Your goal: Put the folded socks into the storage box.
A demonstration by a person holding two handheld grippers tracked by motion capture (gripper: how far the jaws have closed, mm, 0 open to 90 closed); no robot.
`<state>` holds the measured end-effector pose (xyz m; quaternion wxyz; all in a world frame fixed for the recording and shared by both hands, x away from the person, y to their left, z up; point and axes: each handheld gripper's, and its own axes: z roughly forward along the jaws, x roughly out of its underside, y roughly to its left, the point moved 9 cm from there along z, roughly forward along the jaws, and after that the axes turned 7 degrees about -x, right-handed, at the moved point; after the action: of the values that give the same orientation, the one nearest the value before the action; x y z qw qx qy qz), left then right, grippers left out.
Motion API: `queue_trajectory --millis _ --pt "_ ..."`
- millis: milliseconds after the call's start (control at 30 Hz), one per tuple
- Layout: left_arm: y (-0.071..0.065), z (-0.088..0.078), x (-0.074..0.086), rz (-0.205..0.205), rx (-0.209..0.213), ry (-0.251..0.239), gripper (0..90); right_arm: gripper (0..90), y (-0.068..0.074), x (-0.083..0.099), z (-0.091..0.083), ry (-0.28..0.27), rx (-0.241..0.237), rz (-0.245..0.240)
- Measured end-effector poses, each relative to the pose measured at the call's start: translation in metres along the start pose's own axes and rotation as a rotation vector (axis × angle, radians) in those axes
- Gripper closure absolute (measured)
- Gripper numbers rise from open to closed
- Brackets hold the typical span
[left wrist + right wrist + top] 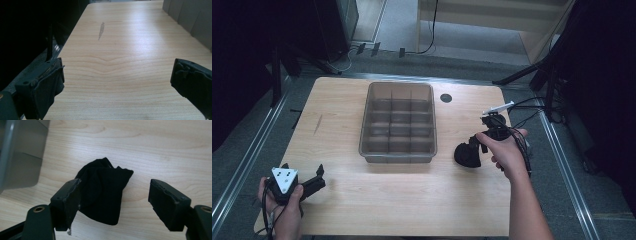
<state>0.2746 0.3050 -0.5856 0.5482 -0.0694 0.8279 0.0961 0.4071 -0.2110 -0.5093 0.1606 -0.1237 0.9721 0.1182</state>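
While the grey divided bin (398, 122) sits mid-table (362, 210), a crumpled black cloth (467, 154) lies just right of it, between the spread jaws of the right gripper (115, 202), its long axis unclear. The left gripper (117, 82), jaws spread, rests near the table's front left corner. No writing is readable.

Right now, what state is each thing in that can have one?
Left gripper: open, jaws wide apart over bare table, holding nothing.
Right gripper: open, jaws either side of the black cloth, not clamped.
Black cloth: crumpled on the table.
Divided bin: upright, compartments look empty.
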Motion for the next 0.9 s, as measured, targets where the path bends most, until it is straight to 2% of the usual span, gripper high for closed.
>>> queue_trajectory --millis 33,67,133,233,333,433,633,667,733,800,867,900 --pt "0.000 0.000 0.000 0.000 0.000 0.000 0.0 26.5 0.000 0.000 0.000 0.000 0.000 0.000" --pt "0.000 0.000 0.000 0.000 0.001 -0.001 0.0 27.2 0.000 -0.001 0.005 0.033 0.005 0.031" --pt "0.000 0.000 0.000 -0.001 0.003 0.001 0.0 28.2 0.000 -0.001 0.009 0.060 0.014 0.045" --pt "0.000 0.000 0.000 -0.004 0.005 0.002 0.0 28.9 0.000 0.001 0.016 0.091 0.027 0.053" --pt "0.000 0.001 0.000 -0.003 0.007 0.005 0.0 28.9 0.003 0.005 0.030 0.151 0.045 0.063" --pt "0.000 0.001 0.000 0.000 0.008 0.007 0.0 28.6 0.004 0.008 0.038 0.180 0.052 0.075" --pt "-0.001 0.001 0.000 0.003 0.008 0.009 0.0 28.1 0.005 0.011 0.053 0.194 0.051 0.103" --pt "-0.001 0.001 0.000 0.003 0.008 0.008 0.0 28.0 0.005 0.015 0.061 0.206 0.058 0.110" --pt "-0.001 0.001 0.000 0.003 0.008 0.007 0.0 28.1 0.004 0.016 0.065 0.210 0.065 0.111" --pt "-0.001 0.001 0.000 0.003 0.009 0.006 0.0 30.3 0.004 0.019 0.073 0.209 0.087 0.107" --pt "-0.001 0.001 0.000 0.005 0.011 0.006 0.0 32.0 0.004 0.020 0.074 0.209 0.090 0.106" --pt "-0.001 0.001 0.000 0.005 0.012 0.006 0.0 37.3 0.005 0.021 0.078 0.205 0.085 0.109"
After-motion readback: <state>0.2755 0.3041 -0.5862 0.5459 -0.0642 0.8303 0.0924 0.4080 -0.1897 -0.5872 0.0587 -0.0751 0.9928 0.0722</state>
